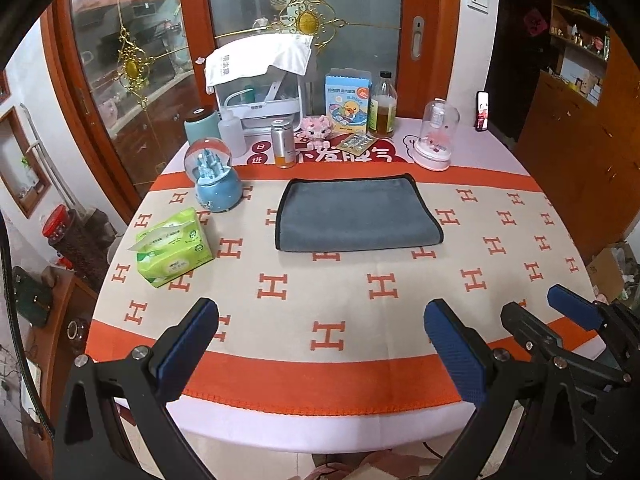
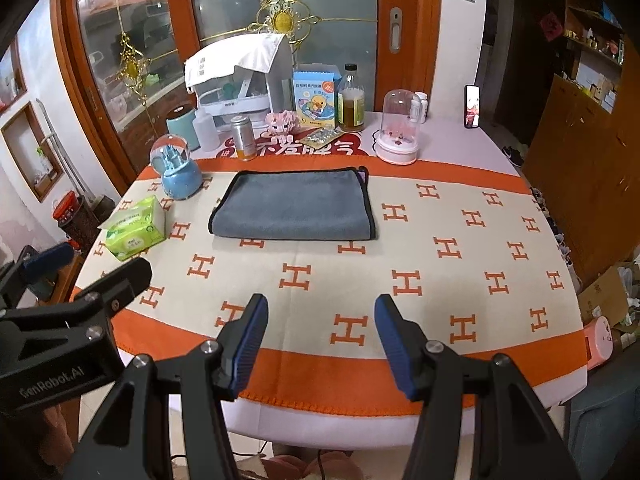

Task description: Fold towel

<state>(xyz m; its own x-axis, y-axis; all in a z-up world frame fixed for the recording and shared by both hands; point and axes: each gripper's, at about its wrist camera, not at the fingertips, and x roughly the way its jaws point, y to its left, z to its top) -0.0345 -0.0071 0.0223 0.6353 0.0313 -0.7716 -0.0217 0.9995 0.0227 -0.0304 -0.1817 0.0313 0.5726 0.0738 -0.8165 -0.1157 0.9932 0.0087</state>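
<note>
A grey towel [image 1: 356,214] with black trim lies folded flat on the round table, past its middle; it also shows in the right wrist view [image 2: 294,206]. My left gripper [image 1: 320,320] is open and empty, held above the table's near edge, well short of the towel. My right gripper [image 2: 320,320] is open and empty at the near edge too. In the left wrist view the right gripper [image 1: 556,316] sits at the lower right. In the right wrist view the left gripper [image 2: 86,264] sits at the left.
The table wears an orange and cream cloth [image 1: 360,300] with H marks. A green tissue pack [image 1: 174,246] and a blue snow globe [image 1: 212,176] stand left of the towel. Behind it are a can [image 1: 283,143], bottles, a box and a glass dome [image 1: 438,134].
</note>
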